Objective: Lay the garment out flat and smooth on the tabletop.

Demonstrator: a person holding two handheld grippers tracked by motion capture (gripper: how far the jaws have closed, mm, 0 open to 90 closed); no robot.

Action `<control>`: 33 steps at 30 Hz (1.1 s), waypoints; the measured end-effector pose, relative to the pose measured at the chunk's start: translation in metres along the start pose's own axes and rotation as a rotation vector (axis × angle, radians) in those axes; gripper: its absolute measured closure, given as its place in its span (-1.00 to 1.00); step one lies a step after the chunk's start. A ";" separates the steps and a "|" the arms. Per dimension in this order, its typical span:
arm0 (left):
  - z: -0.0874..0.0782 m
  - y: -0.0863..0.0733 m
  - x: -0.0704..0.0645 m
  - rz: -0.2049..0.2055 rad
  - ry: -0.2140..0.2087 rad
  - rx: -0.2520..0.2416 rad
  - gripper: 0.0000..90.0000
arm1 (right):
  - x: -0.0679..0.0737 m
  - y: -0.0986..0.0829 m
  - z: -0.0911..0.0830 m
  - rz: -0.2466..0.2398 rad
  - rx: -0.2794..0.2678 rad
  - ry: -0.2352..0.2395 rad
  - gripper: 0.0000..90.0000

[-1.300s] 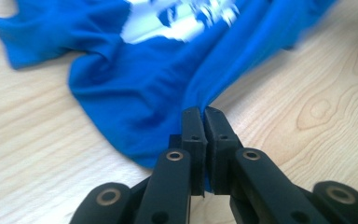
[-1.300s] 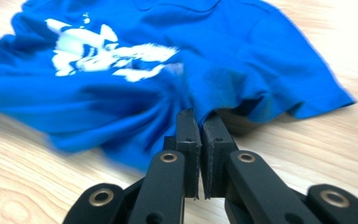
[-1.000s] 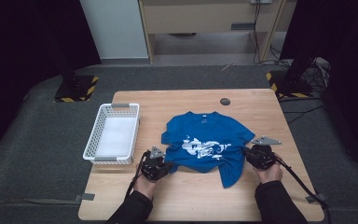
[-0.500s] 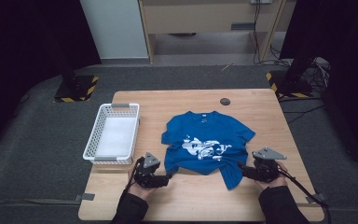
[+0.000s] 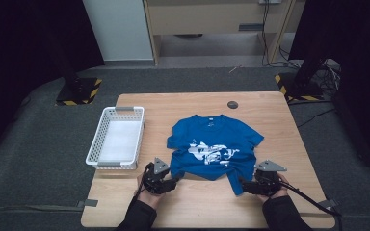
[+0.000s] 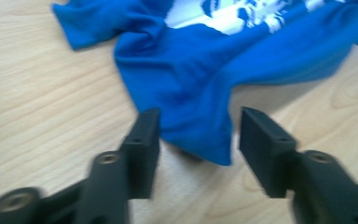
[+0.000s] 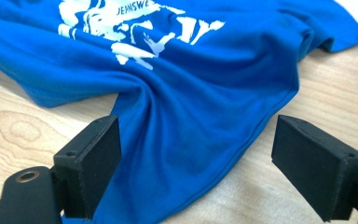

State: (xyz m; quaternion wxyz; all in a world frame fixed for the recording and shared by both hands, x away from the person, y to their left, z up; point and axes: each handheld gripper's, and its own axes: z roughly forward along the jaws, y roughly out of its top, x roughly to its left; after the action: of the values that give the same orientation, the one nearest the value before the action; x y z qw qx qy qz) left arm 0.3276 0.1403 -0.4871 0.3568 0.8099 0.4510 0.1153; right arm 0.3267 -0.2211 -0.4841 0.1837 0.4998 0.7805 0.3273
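Wooden worktop point(image 5: 207, 202) carries the blue T-shirt point(image 5: 212, 149) beside a white basket point(image 5: 117, 142), and I hold my left gripper point(image 6: 198, 135) and right gripper point(image 7: 198, 163) wide apart around its bottom corners.

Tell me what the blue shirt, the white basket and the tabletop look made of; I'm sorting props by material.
The blue shirt looks like soft matte knit fabric: it drapes and wrinkles. The white basket seems moulded plastic, judging by its slotted lattice walls. The table shows pale wood grain with a smooth finish, possibly laminate.
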 end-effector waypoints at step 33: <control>0.008 0.010 0.038 0.025 -0.079 0.115 0.46 | -0.034 -0.004 0.014 -0.096 0.146 -0.046 -0.91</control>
State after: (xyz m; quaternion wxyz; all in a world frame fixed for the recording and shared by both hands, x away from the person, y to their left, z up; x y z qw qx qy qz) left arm 0.3593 0.1637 -0.4915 0.3258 0.8385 0.4324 0.0616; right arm 0.3470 -0.2479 -0.4978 0.1800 0.4811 0.8211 0.2487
